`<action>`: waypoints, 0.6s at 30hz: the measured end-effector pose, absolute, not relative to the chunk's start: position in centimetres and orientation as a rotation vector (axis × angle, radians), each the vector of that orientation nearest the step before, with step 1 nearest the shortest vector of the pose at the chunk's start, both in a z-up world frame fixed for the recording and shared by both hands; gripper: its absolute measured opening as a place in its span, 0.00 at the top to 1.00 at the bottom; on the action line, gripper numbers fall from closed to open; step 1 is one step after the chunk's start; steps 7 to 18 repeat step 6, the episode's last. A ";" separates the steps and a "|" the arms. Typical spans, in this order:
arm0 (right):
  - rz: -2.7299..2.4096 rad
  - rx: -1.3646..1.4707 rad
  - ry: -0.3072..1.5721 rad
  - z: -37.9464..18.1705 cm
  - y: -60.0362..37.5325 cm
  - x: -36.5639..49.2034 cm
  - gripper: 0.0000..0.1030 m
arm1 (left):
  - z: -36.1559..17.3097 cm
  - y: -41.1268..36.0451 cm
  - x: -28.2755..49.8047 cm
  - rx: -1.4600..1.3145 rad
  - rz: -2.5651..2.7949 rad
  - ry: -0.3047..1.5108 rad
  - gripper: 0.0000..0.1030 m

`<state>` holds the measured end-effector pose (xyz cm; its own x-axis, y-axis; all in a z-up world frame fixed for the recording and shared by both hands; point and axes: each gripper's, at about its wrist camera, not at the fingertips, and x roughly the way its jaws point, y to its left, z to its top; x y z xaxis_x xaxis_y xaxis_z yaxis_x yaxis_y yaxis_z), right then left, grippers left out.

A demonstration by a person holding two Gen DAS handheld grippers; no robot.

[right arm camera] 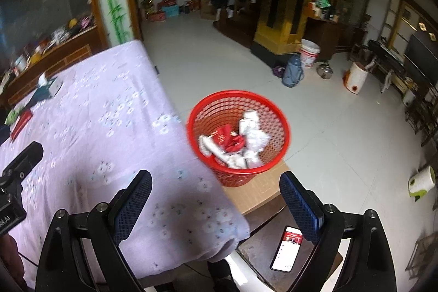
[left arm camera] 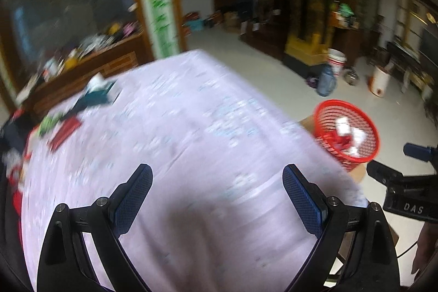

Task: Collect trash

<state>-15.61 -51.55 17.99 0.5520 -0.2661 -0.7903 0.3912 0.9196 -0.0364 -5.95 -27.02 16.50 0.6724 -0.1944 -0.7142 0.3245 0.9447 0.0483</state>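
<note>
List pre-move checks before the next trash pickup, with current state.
1. Left gripper open and empty: ok.
2. Right gripper open and empty: ok.
3. Red basket upright beside the table, room left inside: ok.
4. Trash still on the tablecloth: ok, red packet and scraps at the far left edge.
5. Left view sharp enough to aim: not ok, motion blur.
6. Phone below the right gripper is trash: cannot tell.
</note>
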 end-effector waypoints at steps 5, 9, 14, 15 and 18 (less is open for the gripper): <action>-0.281 0.086 0.970 16.0 -47.5 -13.2 0.07 | 13.3 -19.2 -5.2 0.049 -0.140 0.878 0.08; -0.259 0.075 0.979 15.6 -46.7 -12.8 0.07 | 12.2 -17.0 -5.0 0.031 -0.094 0.904 0.08; -0.259 0.075 0.979 15.6 -46.7 -12.8 0.07 | 12.2 -17.0 -5.0 0.031 -0.094 0.904 0.08; -0.259 0.075 0.979 15.6 -46.7 -12.8 0.07 | 12.2 -17.0 -5.0 0.031 -0.094 0.904 0.08; -0.259 0.075 0.979 15.6 -46.7 -12.8 0.07 | 12.2 -17.0 -5.0 0.031 -0.094 0.904 0.08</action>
